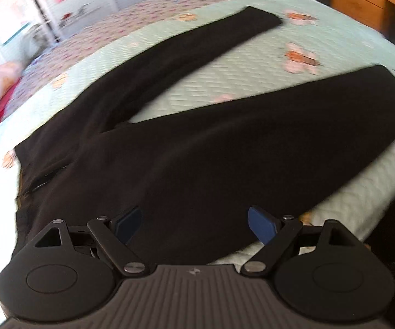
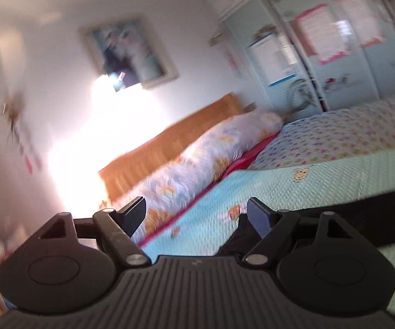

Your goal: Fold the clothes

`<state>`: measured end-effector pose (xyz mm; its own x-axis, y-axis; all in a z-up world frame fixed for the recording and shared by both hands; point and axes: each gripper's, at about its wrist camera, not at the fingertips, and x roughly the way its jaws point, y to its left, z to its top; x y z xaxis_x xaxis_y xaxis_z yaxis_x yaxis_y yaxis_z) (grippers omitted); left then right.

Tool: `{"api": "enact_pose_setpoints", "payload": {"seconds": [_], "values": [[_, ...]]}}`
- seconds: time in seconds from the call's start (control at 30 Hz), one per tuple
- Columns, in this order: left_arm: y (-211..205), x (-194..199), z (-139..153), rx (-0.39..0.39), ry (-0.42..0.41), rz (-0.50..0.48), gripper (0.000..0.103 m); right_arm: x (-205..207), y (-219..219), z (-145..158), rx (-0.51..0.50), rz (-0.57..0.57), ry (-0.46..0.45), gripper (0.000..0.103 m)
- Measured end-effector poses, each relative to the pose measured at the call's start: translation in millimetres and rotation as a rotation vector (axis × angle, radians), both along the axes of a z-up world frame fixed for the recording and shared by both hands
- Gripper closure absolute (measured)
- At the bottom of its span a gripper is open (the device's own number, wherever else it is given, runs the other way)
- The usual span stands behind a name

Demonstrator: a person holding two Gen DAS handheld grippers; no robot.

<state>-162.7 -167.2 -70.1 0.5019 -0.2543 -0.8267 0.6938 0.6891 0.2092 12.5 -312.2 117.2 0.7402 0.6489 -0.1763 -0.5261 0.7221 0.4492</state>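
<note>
One bed quilt (image 1: 252, 63), mint w/ cartoon prints, carried everything. Black trousers (image 1: 197, 150) lay flat on quilt, both legs splayed apart, waistband nearest quilt's near edge. Left gripper (image 1: 194, 224) hung over the nearer leg, jaws spread, nothing held. Right gripper (image 2: 196, 216) pointed off toward the headboard (image 2: 164, 148), jaws also spread, empty. Step looked like approach, pre-fold; next prob. needs a grab at one leg's hem to lay it over the other.

Black ribbed gripper (image 1: 194, 223), silver screws, blue-padded fingers (image 1: 260, 223).
</note>
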Motion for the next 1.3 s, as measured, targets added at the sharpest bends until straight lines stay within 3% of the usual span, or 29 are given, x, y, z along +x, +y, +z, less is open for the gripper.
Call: {"api": "enact_pose_setpoints", "payload": {"seconds": [0.2, 0.33, 0.4, 0.6, 0.67, 0.7, 0.73, 0.8, 0.87, 0.93, 1.0, 1.13, 1.2, 1.3], "values": [[-19.3, -35.5, -13.9, 0.052, 0.001, -0.26, 0.015, 46.4, 52.1, 21.6, -0.055, 0.186, 0.017, 0.022], [-21.6, -61.1, -6.9, 0.01, 0.003, -0.409, 0.015, 89.9, 94.5, 2.7, -0.077, 0.26, 0.105, 0.022], [-21.3, -67.6, 0.6, -0.024, -0.005, -0.463, 0.015, 117.8, 116.3, -20.9, -0.1, 0.251, 0.172, 0.022], [12.2, -45.2, 37.4, -0.223, -0.012, -0.46, 0.015, 173.0, 175.0, -126.5, -0.213, 0.211, 0.387, 0.023], [37.9, -18.4, 47.9, -0.348, 0.047, -0.437, 0.02, 178.6, 192.8, -163.5, -0.249, 0.231, 0.459, 0.023], [50.2, -6.1, 55.1, -0.43, 0.125, -0.415, 0.028, 180.4, 197.9, -180.7, -0.242, 0.258, 0.514, 0.023], [64.3, 8.7, 60.1, -0.526, 0.213, -0.375, 0.035, 180.2, 202.5, -195.3, -0.21, 0.286, 0.58, 0.023], [94.8, 33.7, 64.4, -0.727, 0.351, -0.302, 0.035, 177.4, 209.3, -217.6, -0.12, 0.33, 0.715, 0.023], [121.4, 48.9, 61.2, -0.869, 0.413, -0.251, 0.031, 175.5, 210.7, -228.2, -0.024, 0.334, 0.808, 0.024], [146.6, 63.2, 51.2, -1.013, 0.472, -0.204, 0.02, 177.7, 199.6, -226.1, 0.205, 0.297, 0.863, 0.024], [166.5, 70.7, 40.7, -1.08, 0.496, -0.153, 0.019, 179.3, 182.4, -217.1, 0.41, 0.243, 0.854, 0.024], [195.2, 62.2, 57.9, -0.991, 0.258, -0.063, 0.019, 182.0, 126.5, -187.6, 0.737, 0.073, 0.799, 0.023], [212.0, 56.5, 79.0, -0.992, 0.123, -0.038, 0.019, 175.3, 88.8, -174.9, 0.823, -0.035, 0.729, 0.023], [251.8, 51.2, 112.2, -1.159, -0.049, 0.0, 0.013, 157.8, 34.2, -161.3, 0.872, -0.115, 0.666, 0.021]]}}
